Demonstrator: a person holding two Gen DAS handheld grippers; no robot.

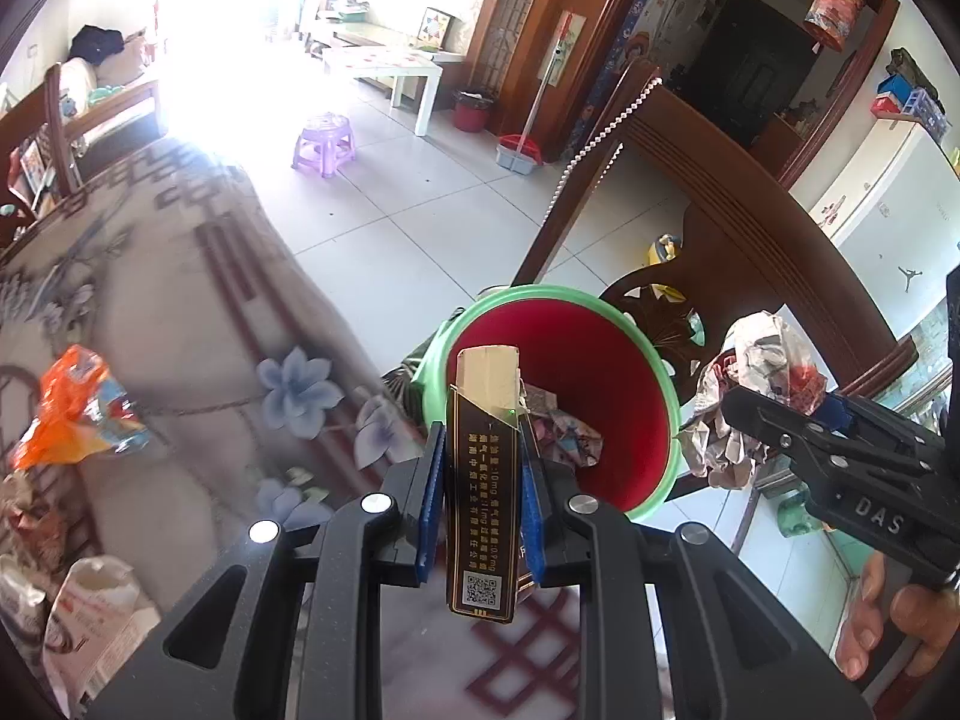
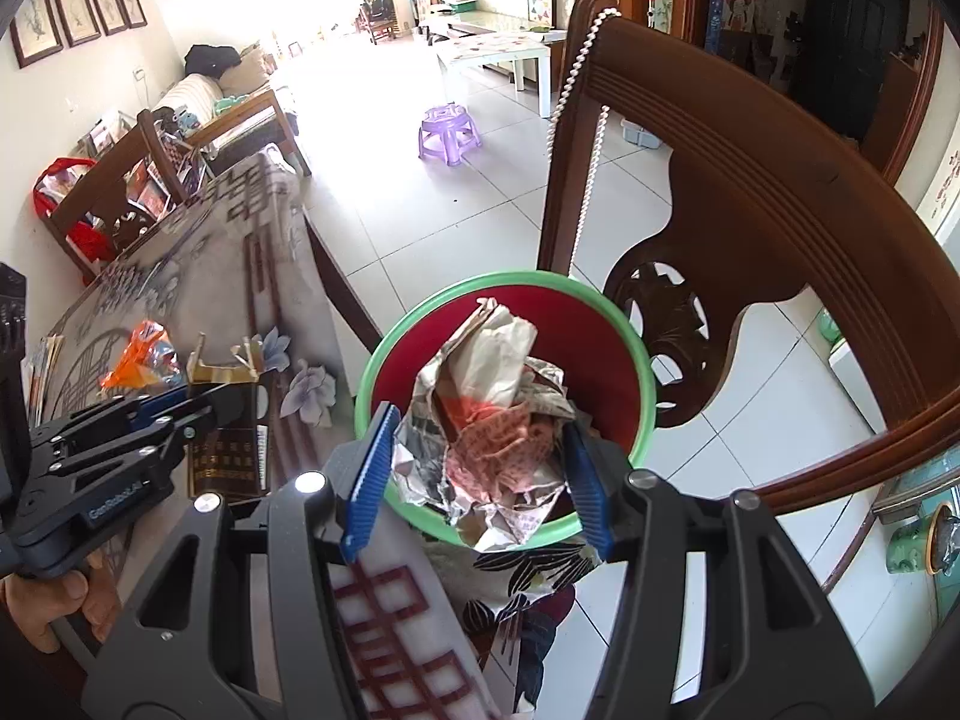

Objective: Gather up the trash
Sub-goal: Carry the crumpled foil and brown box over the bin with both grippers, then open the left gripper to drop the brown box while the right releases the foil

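Note:
A red bin with a green rim (image 1: pixel 624 396) (image 2: pixel 600 324) stands beside the table, with crumpled paper (image 1: pixel 567 438) lying in it. My left gripper (image 1: pixel 483 483) is shut on a dark brown cigarette box (image 1: pixel 483 480) with gold print, held upright at the bin's near rim. In the right wrist view that box (image 2: pixel 225 450) shows at the left, over the table. My right gripper (image 2: pixel 480 468) is shut on a large wad of crumpled newspaper (image 2: pixel 492 420), held above the bin's near rim. In the left wrist view the wad (image 1: pixel 756 384) hangs right of the bin.
The table has a floral cloth (image 1: pixel 180 300), with an orange snack wrapper (image 1: pixel 78 408) and a white packet (image 1: pixel 96 612) at its left. A carved wooden chair (image 2: pixel 750 228) stands just behind the bin. A purple stool (image 1: pixel 324 141) sits on the tiled floor further off.

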